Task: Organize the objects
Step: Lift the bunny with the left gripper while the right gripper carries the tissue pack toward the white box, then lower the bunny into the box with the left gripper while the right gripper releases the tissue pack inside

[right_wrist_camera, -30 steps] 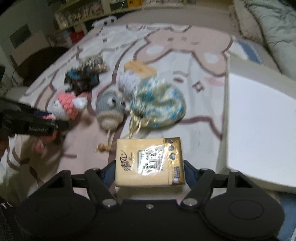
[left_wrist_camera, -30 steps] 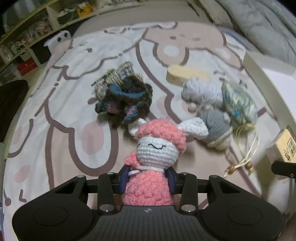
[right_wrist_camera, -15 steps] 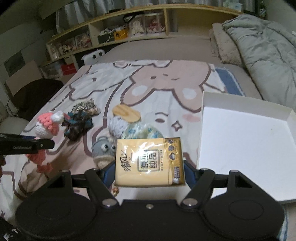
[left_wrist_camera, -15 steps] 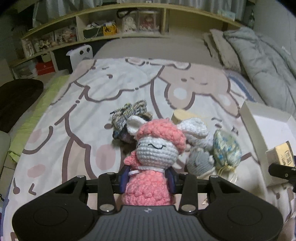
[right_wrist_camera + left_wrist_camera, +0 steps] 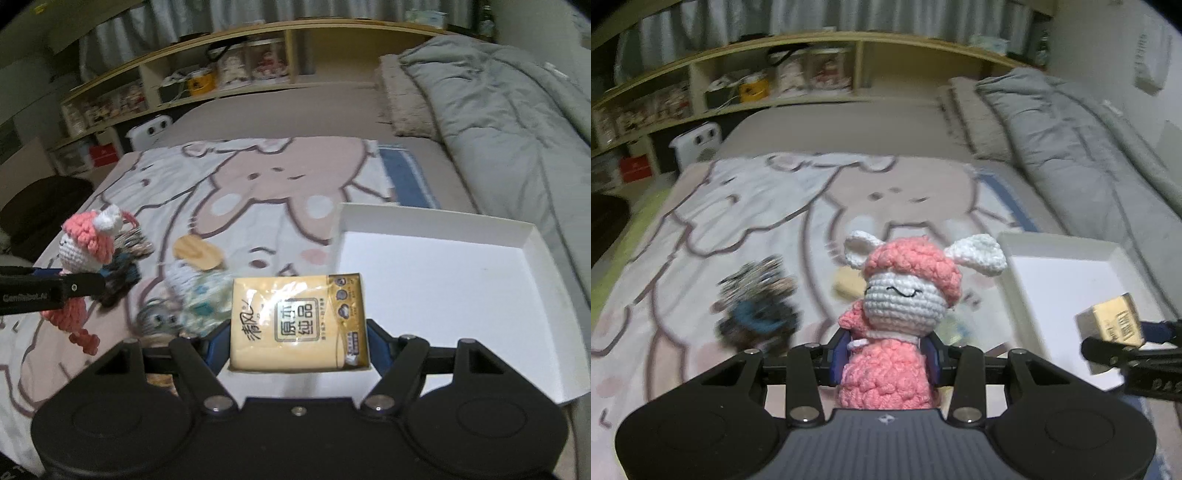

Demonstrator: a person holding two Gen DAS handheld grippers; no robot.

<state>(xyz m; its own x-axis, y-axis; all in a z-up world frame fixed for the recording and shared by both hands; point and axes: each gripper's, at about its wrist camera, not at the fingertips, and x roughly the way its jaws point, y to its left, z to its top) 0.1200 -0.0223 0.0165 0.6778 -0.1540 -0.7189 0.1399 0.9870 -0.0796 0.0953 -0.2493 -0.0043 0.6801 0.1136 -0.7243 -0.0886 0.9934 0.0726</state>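
My left gripper (image 5: pixel 886 363) is shut on a pink and white crochet doll (image 5: pixel 901 306) and holds it up above the bed; the doll also shows in the right wrist view (image 5: pixel 86 254). My right gripper (image 5: pixel 297 332) is shut on a yellow tissue pack (image 5: pixel 295 317), held over the near left edge of the white shallow box (image 5: pixel 461 280). The tissue pack shows at the right in the left wrist view (image 5: pixel 1108 321), beside the box (image 5: pixel 1067 280).
On the cartoon blanket (image 5: pixel 258 184) lie a dark crochet bundle (image 5: pixel 757 310), a wooden disc (image 5: pixel 197 253), a grey crochet toy (image 5: pixel 159 317) and a blue-white pouch (image 5: pixel 205 299). A grey duvet (image 5: pixel 498 110) lies at the right. Shelves (image 5: pixel 221 74) stand behind.
Both grippers have lifted their loads off the bed and moved right. The tissue pack now hangs over the box edge, and the doll is raised higher.
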